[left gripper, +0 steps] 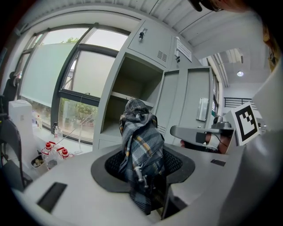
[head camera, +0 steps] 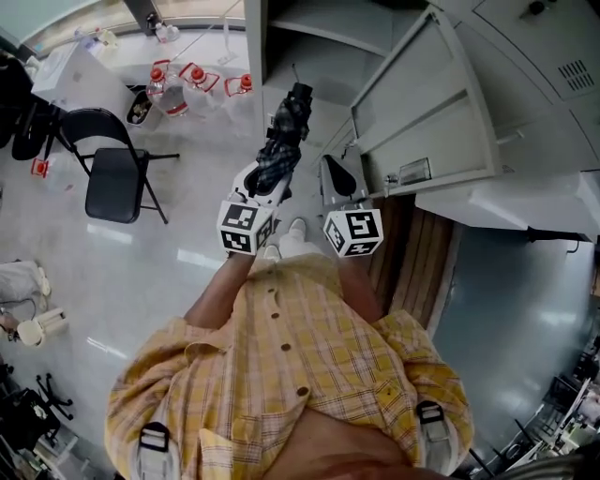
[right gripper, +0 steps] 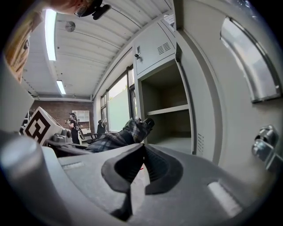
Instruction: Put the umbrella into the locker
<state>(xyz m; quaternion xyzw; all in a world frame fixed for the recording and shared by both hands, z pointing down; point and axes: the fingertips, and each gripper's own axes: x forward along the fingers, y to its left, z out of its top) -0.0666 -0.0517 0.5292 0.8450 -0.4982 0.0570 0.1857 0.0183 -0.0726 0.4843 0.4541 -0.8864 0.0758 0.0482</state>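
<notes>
Nearest of all, a person's yellow checked shirt [head camera: 281,356] is filling the lower part of the head view, and both arms are reaching forward from it. The left gripper [head camera: 273,176] [left gripper: 143,159] is pinching the umbrella [head camera: 286,131] [left gripper: 141,141] [right gripper: 116,137] near its lower end, with the folded plaid cloth bulging out between the two pads. Beside it, the right gripper [head camera: 337,176] [right gripper: 142,149] is carrying nothing, and its pads are pressing together at the tips.

The umbrella is pointing away from the person and slightly upward, toward the locker [head camera: 314,61] [left gripper: 132,88] [right gripper: 168,101]. Its far end is sitting just at the front edge of the open compartment; whether it is crossing that edge cannot be told. A shelf [head camera: 319,26] [right gripper: 170,109] is dividing the compartment, and nothing is lying on it. The door [head camera: 422,117] [right gripper: 230,110] is standing open on the right, close beside the right gripper.

Farther off to the left, a black folding chair [head camera: 114,178] is standing on the pale floor [head camera: 187,253], and red-capped bottles [head camera: 192,80] are grouped at the floor's far edge beside the locker.
</notes>
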